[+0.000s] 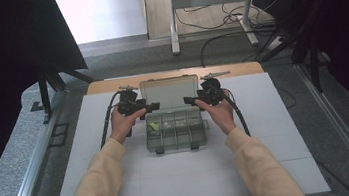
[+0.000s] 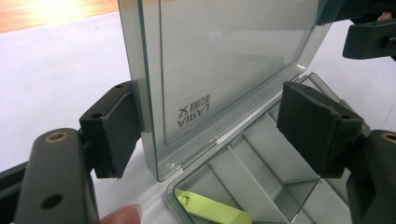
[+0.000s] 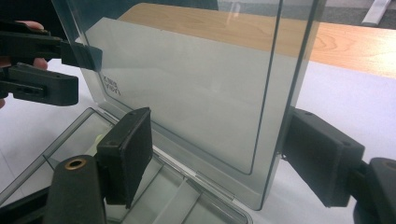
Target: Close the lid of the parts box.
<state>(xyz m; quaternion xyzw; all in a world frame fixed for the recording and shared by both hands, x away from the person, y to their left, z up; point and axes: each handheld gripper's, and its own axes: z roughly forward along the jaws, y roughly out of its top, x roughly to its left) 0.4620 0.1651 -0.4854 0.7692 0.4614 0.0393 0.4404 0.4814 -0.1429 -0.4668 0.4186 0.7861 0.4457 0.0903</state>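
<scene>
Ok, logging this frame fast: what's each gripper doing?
Left gripper: open, jaws straddling the lid's left edge.
Right gripper: open, jaws straddling the lid's right edge.

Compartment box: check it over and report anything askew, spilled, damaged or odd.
Nothing stands out. The compartment box sits square on the white mat, its clear lid upright and uncracked. A yellow-green piece lies inside one compartment, nothing spilled. Both grippers' jaws stand open either side of the lid's edges.

Clear grey plastic compartment box (image 1: 174,128) at centre of white table mat, open, hinged lid (image 1: 170,92) standing upright at far edge, small printed lettering low on lid, base split by dividers, yellow-green strip (image 2: 215,210) lying in near-left compartment
</scene>
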